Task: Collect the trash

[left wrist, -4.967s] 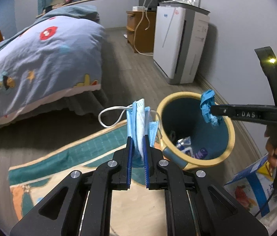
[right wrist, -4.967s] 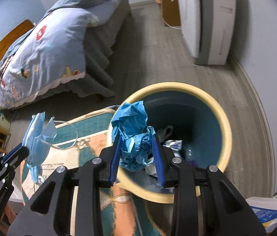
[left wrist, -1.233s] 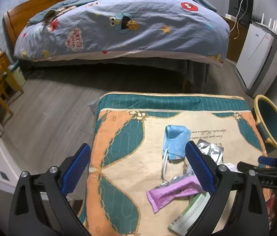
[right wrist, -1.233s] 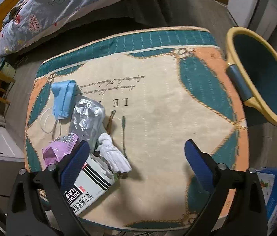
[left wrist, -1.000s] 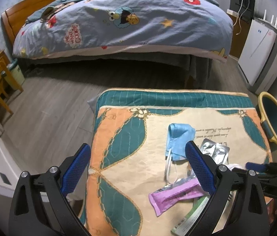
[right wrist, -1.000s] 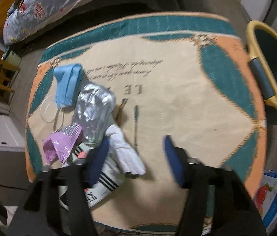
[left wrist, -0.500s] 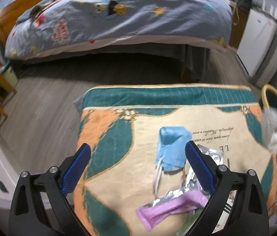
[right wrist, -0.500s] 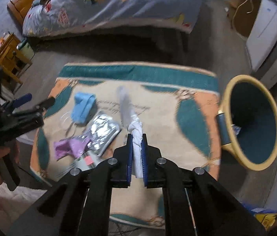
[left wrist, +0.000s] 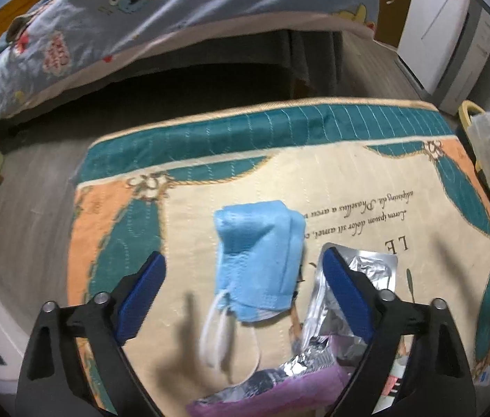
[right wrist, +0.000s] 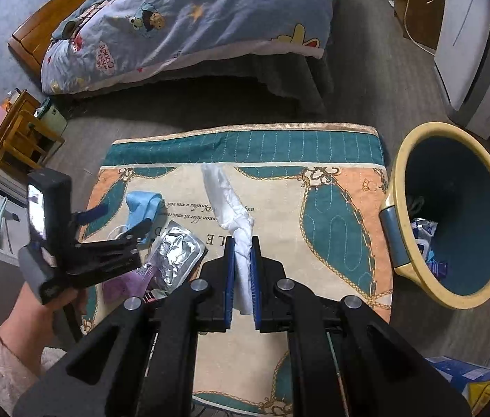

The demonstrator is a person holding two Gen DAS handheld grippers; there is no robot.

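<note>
- The white knotted plastic bag [right wrist: 241, 243] is clamped between the blue pads of the right gripper [right wrist: 242, 264], whose jaws are pressed fully together on it; it is held above the patterned mat [right wrist: 331, 215], its loose end sticking out past the fingertips.
- The yellow-rimmed bin [right wrist: 453, 222] stands just off the mat's right edge, with wrappers lying inside.
- On the mat lies a folded blue face mask [left wrist: 262, 253] with white ear loops, between the fingers of the left gripper [left wrist: 245, 292]. Its jaws stand wide and have just been closing a little; the pads do not touch the mask.
- Just beside the mask are a crumpled silver foil pack [left wrist: 359, 278] and a purple wrapper [left wrist: 269, 396].
- A hand [right wrist: 47, 309] in a fluffy pale sleeve holds the left gripper.
- A bed [right wrist: 182, 21] with a cartoon-print duvet stands beyond the mat.
</note>
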